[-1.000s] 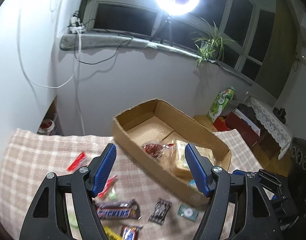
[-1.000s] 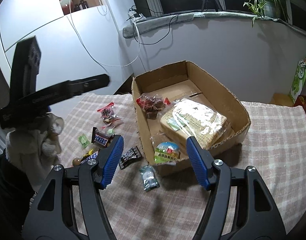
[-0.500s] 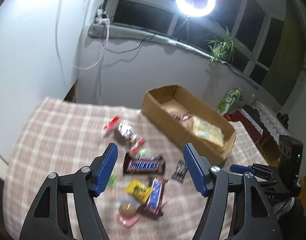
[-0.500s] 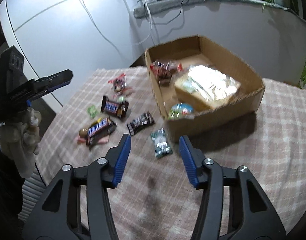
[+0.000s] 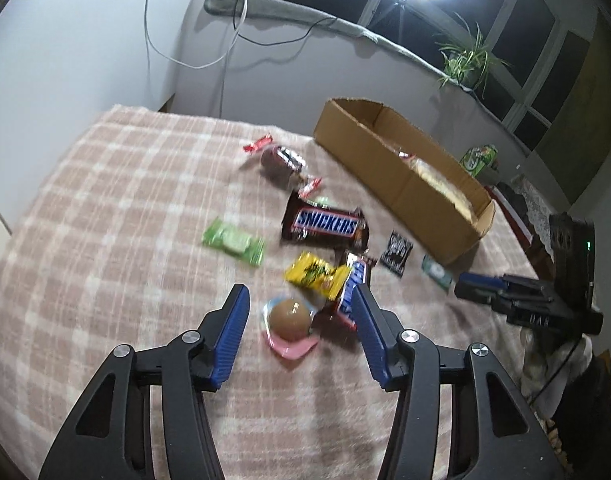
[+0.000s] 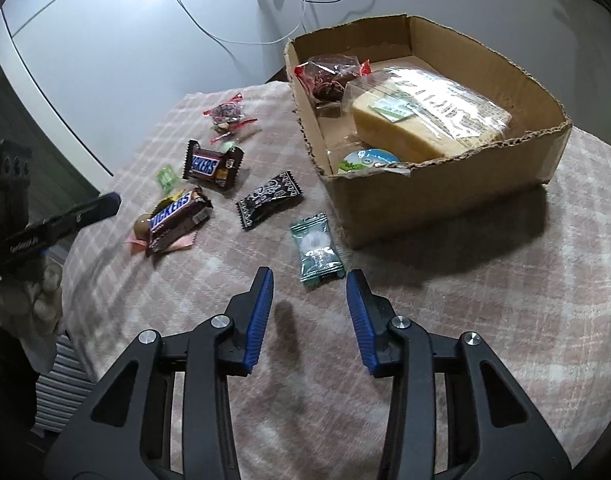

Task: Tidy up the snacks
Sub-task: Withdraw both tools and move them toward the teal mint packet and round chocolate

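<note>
The left gripper point(image 5: 299, 312) has moved from the cardboard box point(image 5: 401, 184) to the loose snacks on the checked cloth point(image 5: 117, 208); its jaws stand spread around a round chocolate ball point(image 5: 290, 316). The right gripper point(image 6: 308, 294) has come lower and nearer to the green candy packet point(image 6: 316, 249), with jaws spread and holding nothing. The box now lies far right.

"SNICKERS" read on large brown bar point(image 5: 324, 227), partial "ICKERS" on smaller bar point(image 6: 176, 216), other wrappers' print too blurred or small
</note>
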`<state>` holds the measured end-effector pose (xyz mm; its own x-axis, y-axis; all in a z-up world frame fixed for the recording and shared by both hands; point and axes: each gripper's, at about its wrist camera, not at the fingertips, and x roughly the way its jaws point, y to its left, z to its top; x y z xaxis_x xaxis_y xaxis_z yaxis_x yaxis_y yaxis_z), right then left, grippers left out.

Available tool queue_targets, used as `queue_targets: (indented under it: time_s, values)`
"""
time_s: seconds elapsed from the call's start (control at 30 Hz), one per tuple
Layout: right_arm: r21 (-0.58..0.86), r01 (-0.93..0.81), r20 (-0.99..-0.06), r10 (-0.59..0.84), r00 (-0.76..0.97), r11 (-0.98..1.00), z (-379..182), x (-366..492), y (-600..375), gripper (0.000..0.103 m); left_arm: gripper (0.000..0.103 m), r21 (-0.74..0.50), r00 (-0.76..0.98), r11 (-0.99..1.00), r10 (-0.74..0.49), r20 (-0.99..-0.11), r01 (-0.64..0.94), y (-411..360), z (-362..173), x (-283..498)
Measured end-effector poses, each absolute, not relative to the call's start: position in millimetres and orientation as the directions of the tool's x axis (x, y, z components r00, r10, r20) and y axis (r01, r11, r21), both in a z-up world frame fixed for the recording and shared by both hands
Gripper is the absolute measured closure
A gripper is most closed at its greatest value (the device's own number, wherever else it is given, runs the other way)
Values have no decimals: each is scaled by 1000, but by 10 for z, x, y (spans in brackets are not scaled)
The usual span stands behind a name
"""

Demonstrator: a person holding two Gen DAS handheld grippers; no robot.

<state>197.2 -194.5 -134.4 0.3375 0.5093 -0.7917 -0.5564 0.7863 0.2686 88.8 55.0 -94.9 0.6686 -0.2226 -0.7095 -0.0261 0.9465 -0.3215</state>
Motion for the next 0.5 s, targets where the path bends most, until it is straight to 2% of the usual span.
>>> queue_targets:
  time_s: [0.5]
  values:
    - [219,-596,-813,482,326,773,-1415,2006,-1769,63,51,-307,643,952,-230,-730,-8,496,-1074,895]
